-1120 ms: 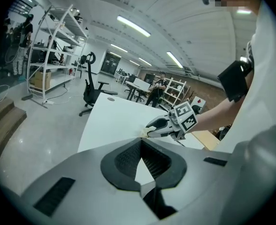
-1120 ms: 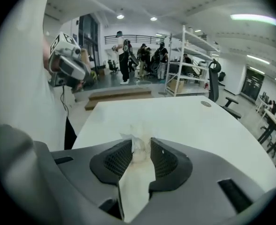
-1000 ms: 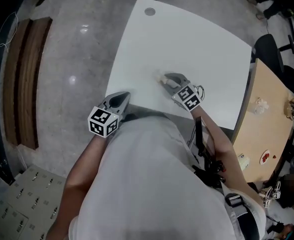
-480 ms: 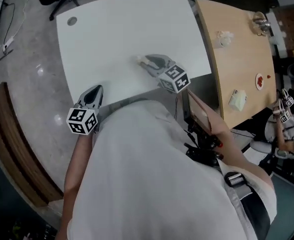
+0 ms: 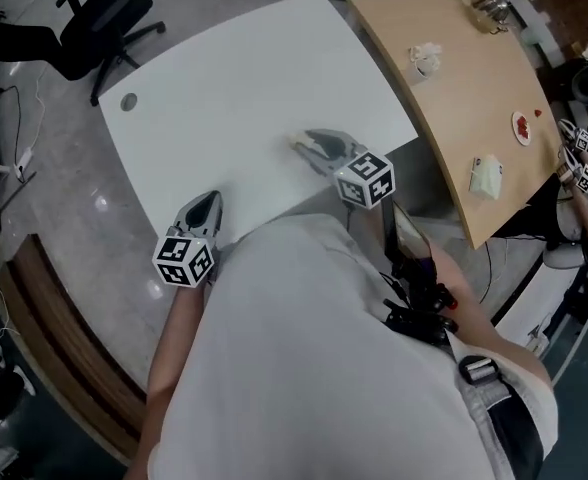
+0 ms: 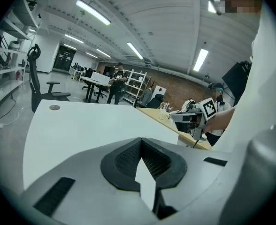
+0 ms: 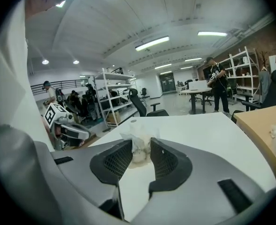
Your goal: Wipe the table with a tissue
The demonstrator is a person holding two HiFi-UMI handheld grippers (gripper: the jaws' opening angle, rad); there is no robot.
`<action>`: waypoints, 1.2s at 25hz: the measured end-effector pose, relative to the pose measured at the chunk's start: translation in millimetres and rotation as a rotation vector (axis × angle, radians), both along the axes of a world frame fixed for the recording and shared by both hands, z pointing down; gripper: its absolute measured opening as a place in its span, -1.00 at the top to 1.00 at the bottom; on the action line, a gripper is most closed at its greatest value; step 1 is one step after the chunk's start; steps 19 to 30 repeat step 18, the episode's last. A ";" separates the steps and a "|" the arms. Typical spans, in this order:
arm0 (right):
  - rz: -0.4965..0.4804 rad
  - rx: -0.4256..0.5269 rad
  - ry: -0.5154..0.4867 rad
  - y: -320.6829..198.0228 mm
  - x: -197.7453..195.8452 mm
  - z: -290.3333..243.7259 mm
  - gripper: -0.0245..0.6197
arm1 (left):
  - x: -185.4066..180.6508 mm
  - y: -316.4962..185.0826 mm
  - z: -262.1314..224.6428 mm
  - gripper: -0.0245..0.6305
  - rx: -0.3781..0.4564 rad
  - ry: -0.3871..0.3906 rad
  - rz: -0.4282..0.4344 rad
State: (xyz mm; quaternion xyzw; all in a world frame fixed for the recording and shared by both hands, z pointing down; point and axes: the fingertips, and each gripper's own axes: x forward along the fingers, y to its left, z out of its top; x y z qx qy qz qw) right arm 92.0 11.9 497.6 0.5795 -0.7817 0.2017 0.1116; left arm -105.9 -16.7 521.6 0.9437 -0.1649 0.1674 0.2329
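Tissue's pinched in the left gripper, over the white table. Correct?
Wrong gripper. The tissue is pinched between the fingers of the right gripper, over the white table; the right gripper view shows it. The left gripper is shut with nothing in it.

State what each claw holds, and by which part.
Right claw pinches the crumpled tissue by its near end; the rest pokes beyond the tips. Left claw: shut, empty.
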 end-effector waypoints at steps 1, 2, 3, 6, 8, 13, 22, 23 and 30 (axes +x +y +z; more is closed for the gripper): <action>0.013 0.004 -0.011 2.2 2.3 -0.4 0.57 | 2.9 1.1 0.1 0.91 0.001 -0.002 0.007; 0.024 0.009 -0.024 4.0 4.4 -0.7 0.57 | 5.2 1.9 0.0 0.91 0.002 -0.003 0.011; 0.037 0.014 -0.039 5.4 6.4 -1.2 0.57 | 6.9 2.6 -0.2 0.91 0.003 -0.004 0.014; 0.074 0.032 -0.084 7.8 10.7 -2.8 0.57 | 8.9 4.9 -0.2 0.91 0.002 -0.008 0.018; 0.080 0.036 -0.092 7.5 10.5 -2.7 0.57 | 8.8 5.6 -0.5 0.91 0.002 -0.012 0.018; 0.070 0.041 -0.093 7.2 8.4 -2.1 0.57 | 10.1 7.4 -3.0 0.91 0.006 -0.017 0.016; 0.058 0.045 -0.085 8.3 5.5 -2.6 0.57 | 9.5 10.1 -3.6 0.91 0.006 -0.021 0.013; 0.058 0.045 -0.085 8.3 5.5 -2.6 0.57 | 9.5 10.1 -3.6 0.91 0.006 -0.021 0.013; 0.058 0.045 -0.085 8.3 5.5 -2.6 0.57 | 9.5 10.1 -3.6 0.91 0.006 -0.021 0.013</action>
